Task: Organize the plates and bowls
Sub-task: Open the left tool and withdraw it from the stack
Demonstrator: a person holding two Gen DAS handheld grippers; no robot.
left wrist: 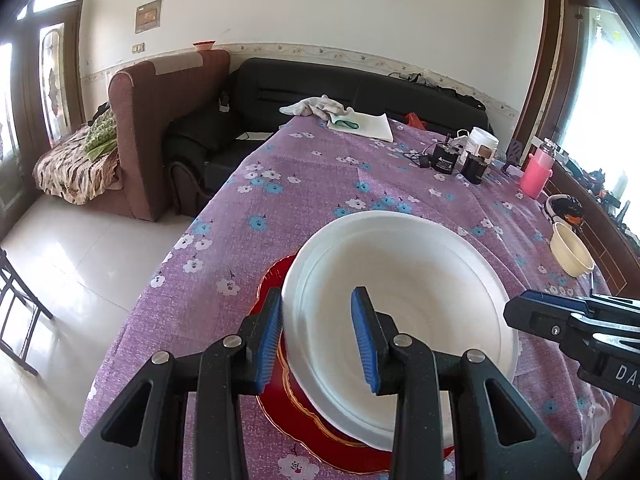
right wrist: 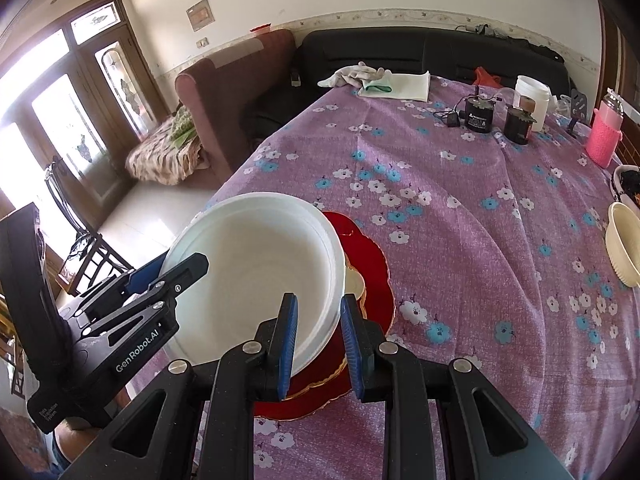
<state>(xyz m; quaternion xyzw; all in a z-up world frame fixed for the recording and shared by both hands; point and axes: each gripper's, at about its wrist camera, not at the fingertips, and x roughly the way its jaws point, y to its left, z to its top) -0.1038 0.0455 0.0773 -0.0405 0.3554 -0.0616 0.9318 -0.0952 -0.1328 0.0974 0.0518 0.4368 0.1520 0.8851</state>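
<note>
A large white bowl (left wrist: 420, 280) (right wrist: 256, 264) sits tilted over a red plate with a gold scalloped edge (left wrist: 304, 412) (right wrist: 368, 256) on the purple flowered tablecloth. My left gripper (left wrist: 318, 338) (right wrist: 172, 272) is shut on the bowl's left rim, one pad inside and one outside. On the opposite rim my right gripper (right wrist: 318, 340) (left wrist: 520, 308) is also shut, gripping in the same way. A cream piece (right wrist: 354, 280) shows between bowl and red plate. I cannot tell whether the bowl rests on the plate.
A cream ribbed bowl (left wrist: 570, 254) (right wrist: 622, 248) and a dark-filled bowl (left wrist: 564, 208) stand at the right edge. Farther back are a pink bottle (left wrist: 536, 174), black jars (left wrist: 444, 160), a white jar (left wrist: 482, 144) and folded cloth (left wrist: 360, 122). The table's left edge drops to the floor.
</note>
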